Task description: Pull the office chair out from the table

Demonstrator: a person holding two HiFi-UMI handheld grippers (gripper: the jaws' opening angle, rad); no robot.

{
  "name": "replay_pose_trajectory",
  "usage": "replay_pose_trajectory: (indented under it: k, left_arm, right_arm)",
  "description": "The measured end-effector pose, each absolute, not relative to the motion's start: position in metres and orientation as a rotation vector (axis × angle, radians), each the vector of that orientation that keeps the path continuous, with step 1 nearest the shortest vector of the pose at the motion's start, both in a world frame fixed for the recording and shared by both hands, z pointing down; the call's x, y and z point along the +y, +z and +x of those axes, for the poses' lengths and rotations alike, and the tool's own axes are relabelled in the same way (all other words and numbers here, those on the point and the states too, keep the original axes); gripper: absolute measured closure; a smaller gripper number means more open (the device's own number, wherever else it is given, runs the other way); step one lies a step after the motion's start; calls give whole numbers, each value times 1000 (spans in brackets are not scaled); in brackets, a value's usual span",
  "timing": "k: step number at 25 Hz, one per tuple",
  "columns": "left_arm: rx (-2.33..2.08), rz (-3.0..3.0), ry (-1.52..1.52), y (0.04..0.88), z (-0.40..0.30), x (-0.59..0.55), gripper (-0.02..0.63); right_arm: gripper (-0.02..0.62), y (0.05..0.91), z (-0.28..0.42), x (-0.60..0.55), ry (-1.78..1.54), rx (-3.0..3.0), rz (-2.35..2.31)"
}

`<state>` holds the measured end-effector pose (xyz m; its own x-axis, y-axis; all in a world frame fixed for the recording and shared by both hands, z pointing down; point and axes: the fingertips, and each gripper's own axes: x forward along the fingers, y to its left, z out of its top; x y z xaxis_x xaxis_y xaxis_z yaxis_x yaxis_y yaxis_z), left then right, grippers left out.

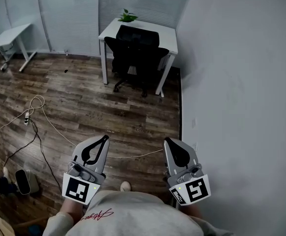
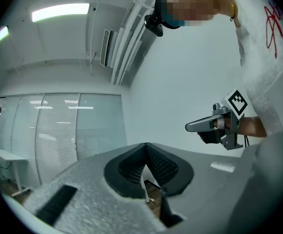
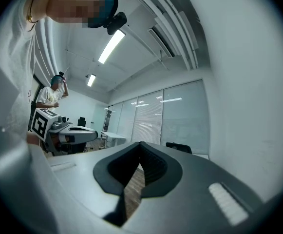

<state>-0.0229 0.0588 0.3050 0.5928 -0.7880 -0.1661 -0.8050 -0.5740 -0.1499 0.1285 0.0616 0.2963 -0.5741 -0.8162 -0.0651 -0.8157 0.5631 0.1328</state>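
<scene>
A black office chair (image 1: 135, 58) stands tucked under a small white table (image 1: 170, 33) against the far wall, with its back toward me. Both grippers are held low in front of me, well short of the chair. My left gripper (image 1: 105, 138) is shut with nothing in it. My right gripper (image 1: 167, 141) is shut and empty too. In the left gripper view the jaws (image 2: 146, 152) meet at the tip, and the right gripper (image 2: 214, 126) shows off to the side. The right gripper view shows its own closed jaws (image 3: 141, 150) and the chair (image 3: 179, 147) far beyond them.
A potted plant (image 1: 127, 16) sits on the table. A white wall (image 1: 241, 82) runs along the right. A second white desk (image 1: 10, 36) stands at the far left. White and black cables (image 1: 39, 117) trail over the wood floor. Another person (image 3: 51, 94) stands far off.
</scene>
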Motion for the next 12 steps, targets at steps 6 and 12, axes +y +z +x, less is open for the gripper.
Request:
replay_pose_trajectory:
  k: [6, 12]
  left_arm:
    - [1335, -2615, 103, 309, -28, 52, 611]
    - [1323, -2631, 89, 311, -29, 44, 611]
  right_arm:
    - [594, 302, 124, 54, -211, -2773, 1439]
    - [594, 302, 119, 47, -201, -2778, 1436]
